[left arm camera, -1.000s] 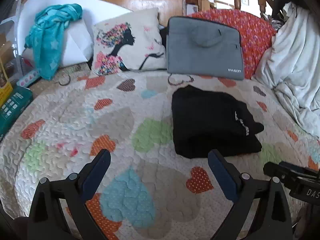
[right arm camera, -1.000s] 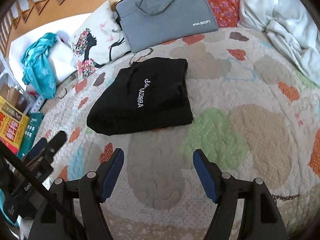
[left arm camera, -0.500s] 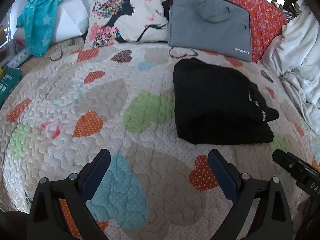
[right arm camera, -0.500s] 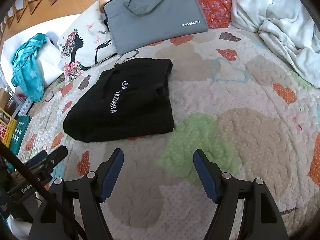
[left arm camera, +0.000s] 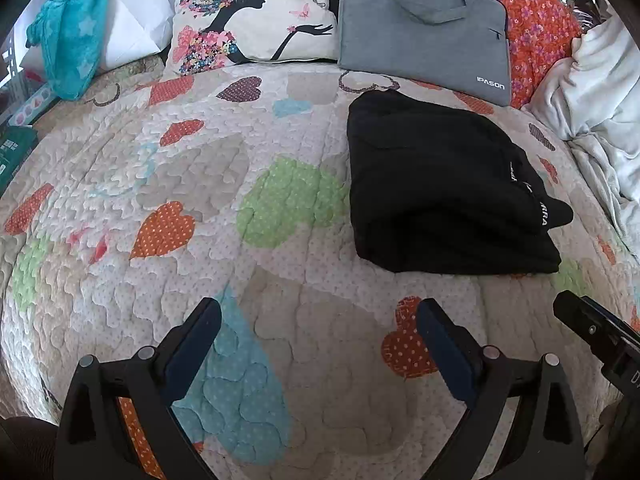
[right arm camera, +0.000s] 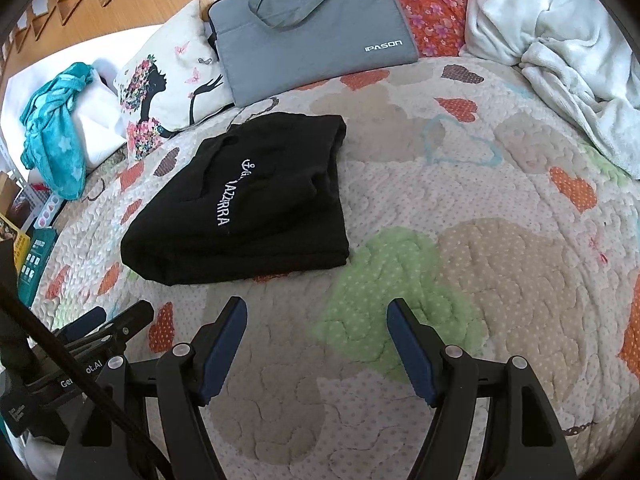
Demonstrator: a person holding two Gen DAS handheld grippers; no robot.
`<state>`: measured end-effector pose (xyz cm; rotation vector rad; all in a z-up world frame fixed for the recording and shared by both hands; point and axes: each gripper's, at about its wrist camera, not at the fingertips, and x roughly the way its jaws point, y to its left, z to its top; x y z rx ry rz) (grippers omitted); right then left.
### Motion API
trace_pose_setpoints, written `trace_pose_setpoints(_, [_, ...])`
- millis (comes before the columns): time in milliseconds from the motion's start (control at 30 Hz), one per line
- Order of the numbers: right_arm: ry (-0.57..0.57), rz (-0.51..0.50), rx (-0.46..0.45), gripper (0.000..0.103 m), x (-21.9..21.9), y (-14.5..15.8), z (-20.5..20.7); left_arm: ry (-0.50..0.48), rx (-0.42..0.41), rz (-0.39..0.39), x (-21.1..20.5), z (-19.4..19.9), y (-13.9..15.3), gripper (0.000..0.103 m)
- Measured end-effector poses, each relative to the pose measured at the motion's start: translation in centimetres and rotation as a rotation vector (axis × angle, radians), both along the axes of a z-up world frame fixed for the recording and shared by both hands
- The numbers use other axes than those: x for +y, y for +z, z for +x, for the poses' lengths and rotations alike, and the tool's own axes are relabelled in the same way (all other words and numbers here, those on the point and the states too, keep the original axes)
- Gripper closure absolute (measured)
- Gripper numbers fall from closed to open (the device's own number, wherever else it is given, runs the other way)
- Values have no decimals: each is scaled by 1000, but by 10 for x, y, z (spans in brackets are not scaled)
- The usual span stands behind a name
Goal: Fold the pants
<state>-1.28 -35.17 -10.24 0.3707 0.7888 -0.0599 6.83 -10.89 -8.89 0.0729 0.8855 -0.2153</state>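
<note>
The black pants (left arm camera: 440,188) lie folded into a thick rectangle on the heart-patterned quilt (left arm camera: 200,184), white lettering on top. They also show in the right wrist view (right arm camera: 248,204). My left gripper (left arm camera: 318,314) is open and empty, hovering over the quilt in front of and left of the pants. My right gripper (right arm camera: 316,312) is open and empty, in front of and right of the pants. Neither touches the pants. The right gripper's tip shows at the right edge of the left wrist view (left arm camera: 592,328).
A grey laptop bag (left arm camera: 424,28) and a printed pillow (left arm camera: 252,16) lean at the back behind the pants. A white blanket (right arm camera: 560,40) is heaped at the right. A teal towel (left arm camera: 76,28) and boxes (right arm camera: 36,256) sit at the left edge.
Both grippers have moved forward and tilted down toward the bed, so the pants look larger and closer. Both stay open and empty. The pants have not moved.
</note>
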Motion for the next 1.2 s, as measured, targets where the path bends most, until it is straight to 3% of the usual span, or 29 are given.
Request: trace_pose_setpoints(1200, [26, -57, 8, 23, 5, -3, 3, 16, -55, 14, -1, -4, 10, 6])
